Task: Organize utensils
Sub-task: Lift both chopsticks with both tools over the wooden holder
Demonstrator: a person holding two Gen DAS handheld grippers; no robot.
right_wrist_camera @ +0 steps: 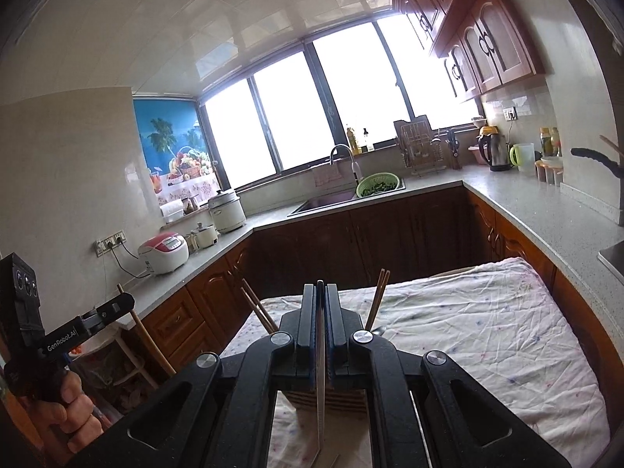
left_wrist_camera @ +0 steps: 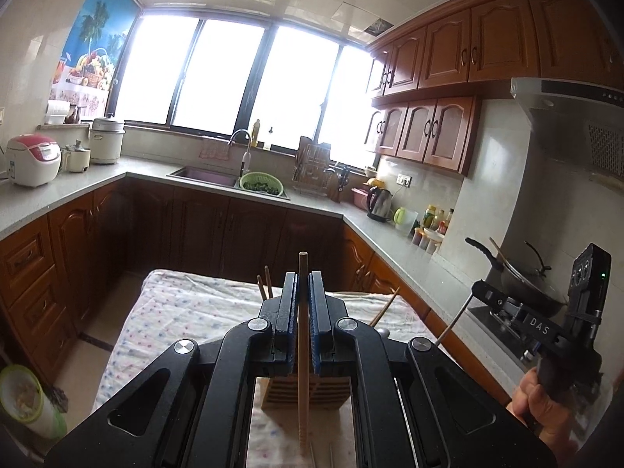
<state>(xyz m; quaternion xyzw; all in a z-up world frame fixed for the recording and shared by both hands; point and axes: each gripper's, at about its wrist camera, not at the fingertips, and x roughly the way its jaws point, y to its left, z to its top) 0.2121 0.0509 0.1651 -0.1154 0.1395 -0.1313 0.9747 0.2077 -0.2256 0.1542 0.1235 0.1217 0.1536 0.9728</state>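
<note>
My left gripper point(left_wrist_camera: 303, 282) is shut on a light wooden chopstick point(left_wrist_camera: 302, 370) held upright above a wooden utensil holder point(left_wrist_camera: 288, 394) on the cloth-covered table point(left_wrist_camera: 187, 304). Several brown chopsticks point(left_wrist_camera: 264, 282) stick out of the holder behind the fingers. My right gripper point(right_wrist_camera: 320, 292) is shut on a thin metal utensil handle point(right_wrist_camera: 320, 382), also above the wooden holder point(right_wrist_camera: 312, 397). More chopsticks point(right_wrist_camera: 376, 300) lean out of it on both sides. The right gripper also shows in the left wrist view point(left_wrist_camera: 491, 292), holding a thin metal rod.
A floral cloth point(right_wrist_camera: 487, 331) covers the table. Wooden cabinets and grey counters ring the room. A sink with a green colander point(left_wrist_camera: 261, 185), rice cookers point(left_wrist_camera: 33, 160), a kettle point(left_wrist_camera: 378, 202) and a wok on the stove point(left_wrist_camera: 526, 277) stand around.
</note>
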